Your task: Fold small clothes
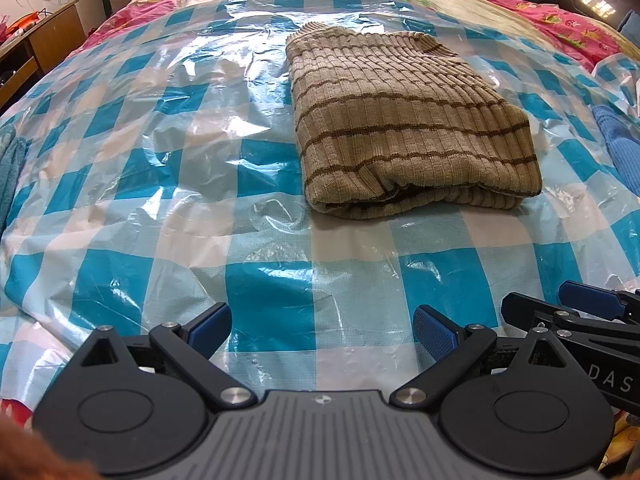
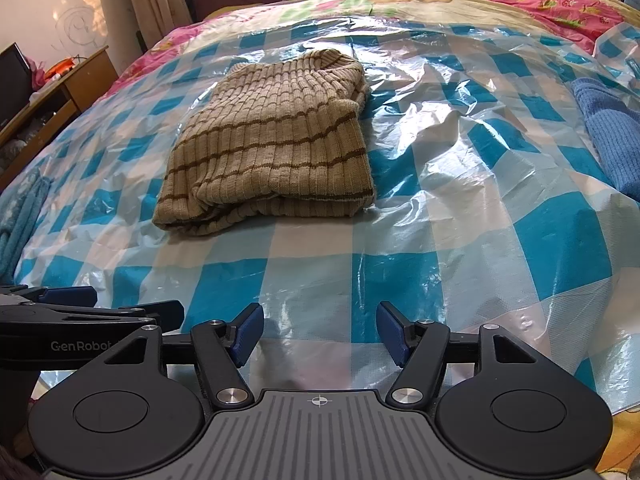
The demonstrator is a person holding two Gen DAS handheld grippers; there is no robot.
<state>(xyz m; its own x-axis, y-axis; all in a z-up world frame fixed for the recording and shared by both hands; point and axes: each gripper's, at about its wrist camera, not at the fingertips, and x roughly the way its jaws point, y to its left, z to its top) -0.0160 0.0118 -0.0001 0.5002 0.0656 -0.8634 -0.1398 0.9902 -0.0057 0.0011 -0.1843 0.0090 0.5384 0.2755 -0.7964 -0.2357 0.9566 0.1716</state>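
Your jaws are standing wide apart on both tools, and nothing is sitting between either pair. In the left wrist view, your left gripper (image 1: 322,330) is hovering at the bottom centre of the frame, its blue pads (image 1: 434,334) spread over bare checked plastic, gripping nothing. In the right wrist view, your right gripper (image 2: 320,332) is doing the same at the bottom centre, fully spread and empty, with only the plastic showing in the gap. Each tool is peeking into the other's picture: the right one at the lower right edge of the left view, the left one at the lower left edge of the right view, so you are holding them side by side. Beyond the pads, the blue-and-white checked plastic sheet (image 1: 160,168) is lying crinkled and shiny across the bed. The folded striped sweater (image 1: 404,120) is resting on that sheet, well apart from both tools: right of centre in the left view, left of centre in the right view, its rolled fold facing you. A blue knitted garment (image 2: 612,136) is lying at the right edge, and a pink floral bedcover (image 2: 560,8) is showing along the top.
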